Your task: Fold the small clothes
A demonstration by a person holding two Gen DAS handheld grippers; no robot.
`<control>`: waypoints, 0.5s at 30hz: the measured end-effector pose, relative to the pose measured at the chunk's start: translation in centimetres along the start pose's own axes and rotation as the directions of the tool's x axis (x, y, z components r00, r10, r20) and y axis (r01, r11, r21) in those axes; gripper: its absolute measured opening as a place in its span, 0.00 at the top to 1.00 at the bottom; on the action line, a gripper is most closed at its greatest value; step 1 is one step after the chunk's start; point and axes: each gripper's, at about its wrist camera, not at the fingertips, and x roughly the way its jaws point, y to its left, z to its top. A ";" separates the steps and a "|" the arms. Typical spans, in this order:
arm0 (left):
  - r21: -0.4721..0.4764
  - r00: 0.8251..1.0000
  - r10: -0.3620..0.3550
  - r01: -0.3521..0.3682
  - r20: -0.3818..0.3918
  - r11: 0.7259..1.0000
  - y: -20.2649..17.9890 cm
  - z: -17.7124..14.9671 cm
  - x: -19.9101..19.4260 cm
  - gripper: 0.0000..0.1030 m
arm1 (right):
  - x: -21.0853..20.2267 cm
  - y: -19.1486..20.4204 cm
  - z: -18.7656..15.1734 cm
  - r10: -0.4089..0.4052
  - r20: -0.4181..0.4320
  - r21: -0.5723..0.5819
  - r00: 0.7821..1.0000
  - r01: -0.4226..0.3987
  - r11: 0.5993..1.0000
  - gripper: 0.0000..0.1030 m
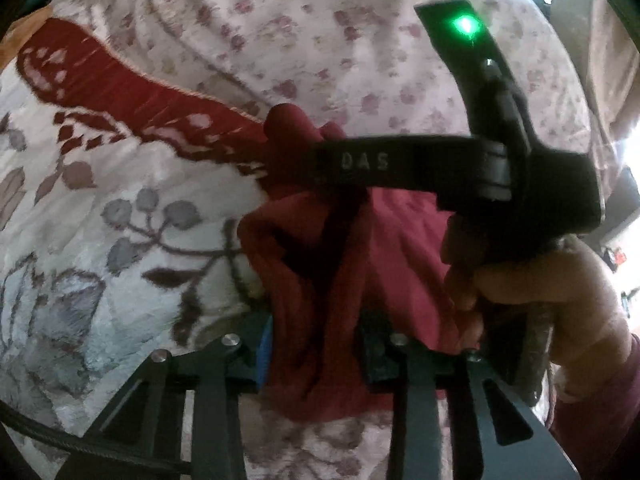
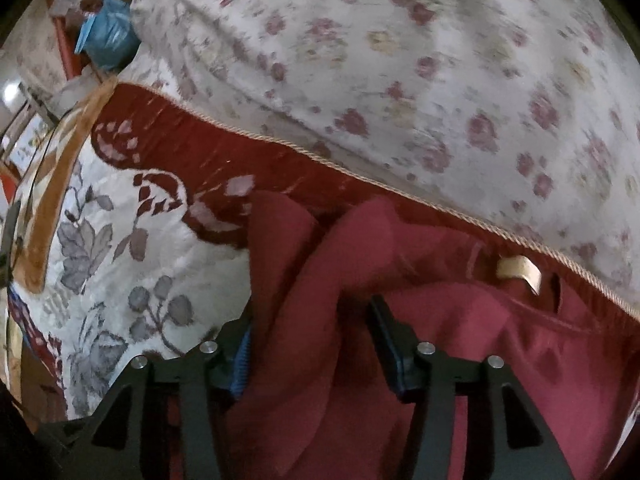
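Observation:
A dark red garment [image 1: 352,264] lies bunched on the bed. In the left wrist view its cloth fills the gap between my left gripper's [image 1: 320,356] fingers, and the pads press on the bunched fold. In the right wrist view the same garment [image 2: 460,352] spreads out with a tan neck label [image 2: 518,270] showing. A fold of it runs between my right gripper's [image 2: 312,352] fingers, but the right finger [image 2: 388,344] stands off the cloth, so the jaws are open. A hand [image 1: 560,292] holds the right tool's black body [image 1: 400,160] just over the garment.
The bed carries a white blanket with grey leaf prints [image 2: 132,280] and a dark red border with a cord edge [image 2: 280,148]. Beyond it lies a pale sheet with small red flowers [image 2: 440,60]. A blue bag [image 2: 108,40] sits off the bed at the far left.

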 end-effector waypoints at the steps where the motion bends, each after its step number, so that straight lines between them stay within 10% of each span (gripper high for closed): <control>1: -0.010 1.000 0.008 -0.008 -0.007 1.000 0.2 0.0 0.1 0.57 | 0.4 0.4 0.2 -0.002 -0.009 -0.009 1.000 0.002 1.000 0.43; 15: -0.032 0.994 0.107 -0.108 -0.011 0.994 1.2 -0.2 0.7 0.29 | 1.1 0.7 -0.5 -0.007 0.009 -0.013 1.000 0.007 1.000 0.44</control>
